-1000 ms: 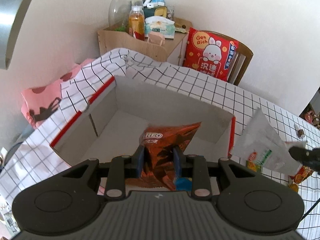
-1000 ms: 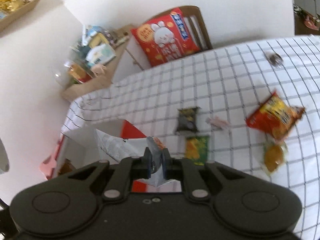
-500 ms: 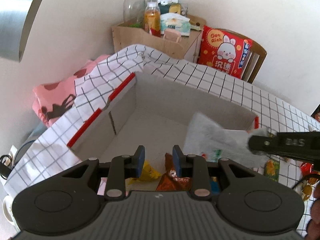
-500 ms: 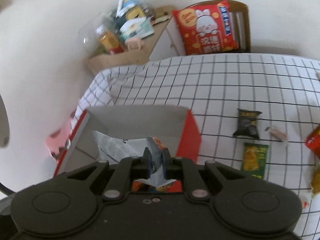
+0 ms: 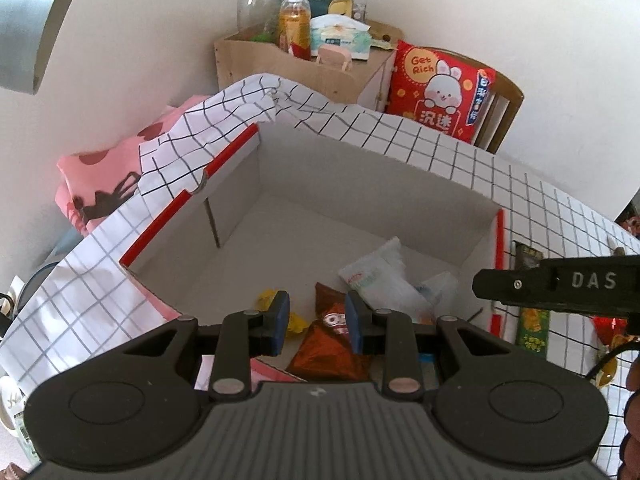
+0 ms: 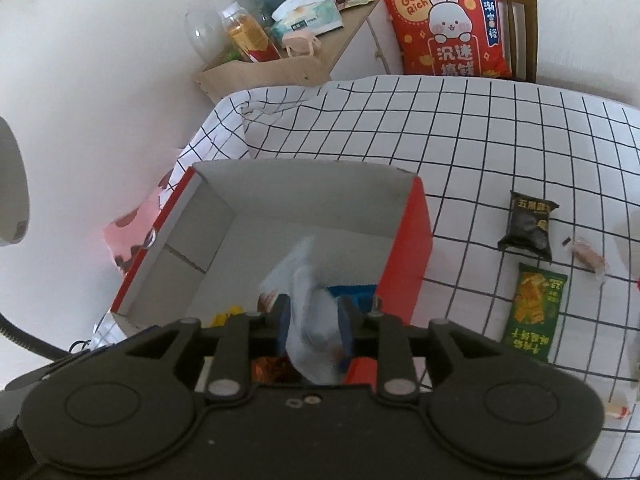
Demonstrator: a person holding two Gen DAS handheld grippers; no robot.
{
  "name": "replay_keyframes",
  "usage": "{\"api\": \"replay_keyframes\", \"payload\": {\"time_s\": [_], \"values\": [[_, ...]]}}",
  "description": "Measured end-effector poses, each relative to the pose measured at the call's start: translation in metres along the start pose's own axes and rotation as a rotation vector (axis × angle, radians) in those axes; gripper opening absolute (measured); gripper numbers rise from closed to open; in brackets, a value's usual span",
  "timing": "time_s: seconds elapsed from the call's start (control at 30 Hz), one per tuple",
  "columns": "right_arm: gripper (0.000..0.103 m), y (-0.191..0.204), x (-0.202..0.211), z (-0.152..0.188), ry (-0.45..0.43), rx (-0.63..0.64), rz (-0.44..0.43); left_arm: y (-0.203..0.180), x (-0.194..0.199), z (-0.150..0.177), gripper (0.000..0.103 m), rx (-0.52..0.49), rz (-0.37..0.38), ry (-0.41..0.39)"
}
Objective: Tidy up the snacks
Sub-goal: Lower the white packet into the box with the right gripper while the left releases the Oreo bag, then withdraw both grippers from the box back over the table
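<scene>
My left hand-held gripper (image 5: 314, 322) hangs released over the box (image 5: 360, 184), the brown Oreo pack (image 5: 328, 344) lying inside below it. My right hand-held gripper (image 6: 314, 322) is spread too, the white packet (image 6: 308, 312) blurred between its fingers. Green (image 6: 532, 316) and black (image 6: 528, 226) packs sit on the table (image 6: 480, 140).

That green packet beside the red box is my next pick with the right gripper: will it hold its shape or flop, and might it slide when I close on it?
The green packet lies flat on the checked tablecloth, so it is probably thin, light and floppy. Its film looks smooth, so it may skid on the cloth if nudged. Pinching a sealed end seems the safer bet.
</scene>
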State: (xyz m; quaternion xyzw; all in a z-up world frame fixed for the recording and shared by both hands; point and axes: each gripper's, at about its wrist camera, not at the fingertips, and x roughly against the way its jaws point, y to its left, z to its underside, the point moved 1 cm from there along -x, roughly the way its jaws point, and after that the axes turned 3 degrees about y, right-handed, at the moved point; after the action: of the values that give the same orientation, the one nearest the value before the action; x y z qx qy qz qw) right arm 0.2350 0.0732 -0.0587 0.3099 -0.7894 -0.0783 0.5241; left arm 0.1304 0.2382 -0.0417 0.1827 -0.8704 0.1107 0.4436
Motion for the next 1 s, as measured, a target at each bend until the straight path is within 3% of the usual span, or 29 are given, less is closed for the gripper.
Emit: {"api": "replay_keyframes", "payload": {"time_s": [0.33,0.63,0.67,0.73,0.77,0.9,1.0], "values": [[0.032,-0.014,0.053,0.018,-0.037,-0.003,-0.027,-0.031,0.037,0.004,0.029,-0.057,0.060,-0.059],[0.041,-0.034,0.109,0.039,-0.139,-0.012,-0.013,-0.073,0.063,0.014,0.030,-0.129,0.142,-0.097],[0.045,-0.037,0.115,0.042,-0.152,-0.013,-0.005,-0.078,0.065,0.016,0.032,-0.137,0.149,-0.101],[0.048,-0.045,0.126,0.046,-0.177,-0.020,0.009,-0.091,0.070,0.019,0.050,-0.156,0.164,-0.113],[0.052,-0.049,0.130,0.048,-0.185,-0.025,0.015,-0.096,0.073,0.021,0.053,-0.163,0.170,-0.121],[0.065,-0.069,0.149,0.056,-0.231,-0.046,0.050,-0.121,0.079,0.027,0.054,-0.201,0.201,-0.134],[0.068,-0.086,0.162,0.064,-0.256,-0.058,0.075,-0.140,0.082,0.032,0.054,-0.227,0.227,-0.134]]}}
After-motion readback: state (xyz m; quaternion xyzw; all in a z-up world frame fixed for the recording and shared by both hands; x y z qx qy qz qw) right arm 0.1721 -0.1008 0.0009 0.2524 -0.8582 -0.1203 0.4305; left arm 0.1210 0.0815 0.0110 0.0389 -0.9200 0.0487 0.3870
